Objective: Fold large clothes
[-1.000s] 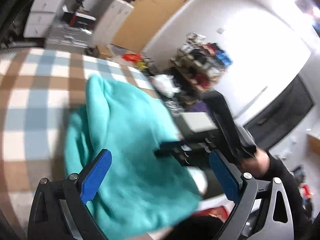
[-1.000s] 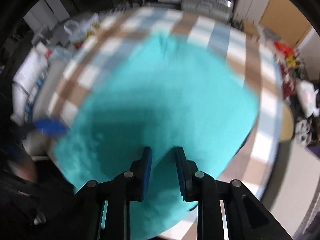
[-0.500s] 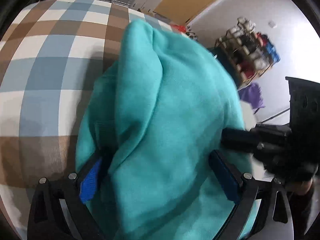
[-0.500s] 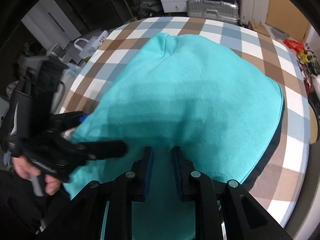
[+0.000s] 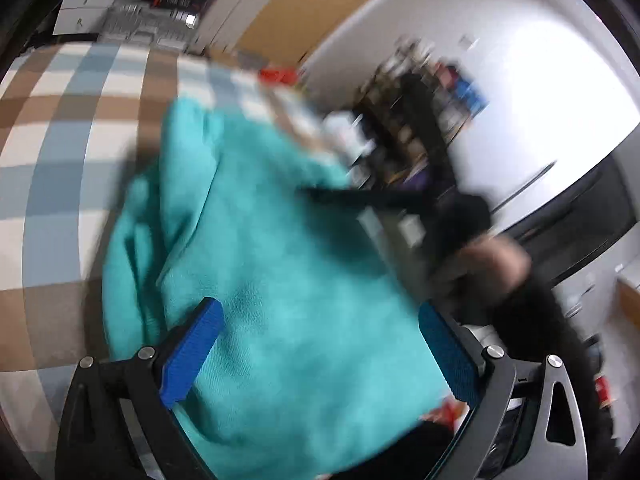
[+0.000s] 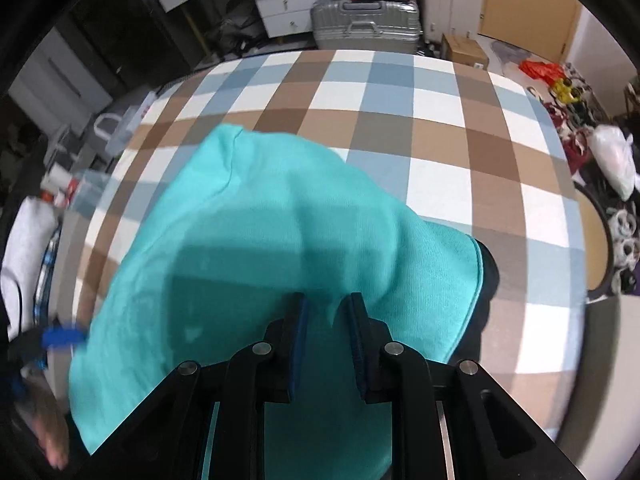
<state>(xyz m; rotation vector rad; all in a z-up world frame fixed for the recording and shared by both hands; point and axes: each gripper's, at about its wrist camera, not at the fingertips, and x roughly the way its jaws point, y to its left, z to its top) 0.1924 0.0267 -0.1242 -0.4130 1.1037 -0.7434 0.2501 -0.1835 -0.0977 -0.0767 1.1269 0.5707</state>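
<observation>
While the teal garment point(image 6: 280, 240) lies bunched on the checked bench point(image 6: 440, 120), near its front-left part, item status reads as follows.
Garment: thick teal knit, partly doubled over, one hem edge point(image 6: 478, 276) showing at right.
Right gripper point(image 6: 325, 312): jaws narrow and just opening; a fold of cloth stands between them, but whether pads press on it – cannot tell.
Left gripper point(image 5: 320, 344): jaws wide, over cloth, not gripping; view blurred.
Step, as judged: mid-fold, w/ one layer laid over.
Next move likely needs: left jaws to pinch an edge, right to regrip, then both draw cloth flat & square.
</observation>
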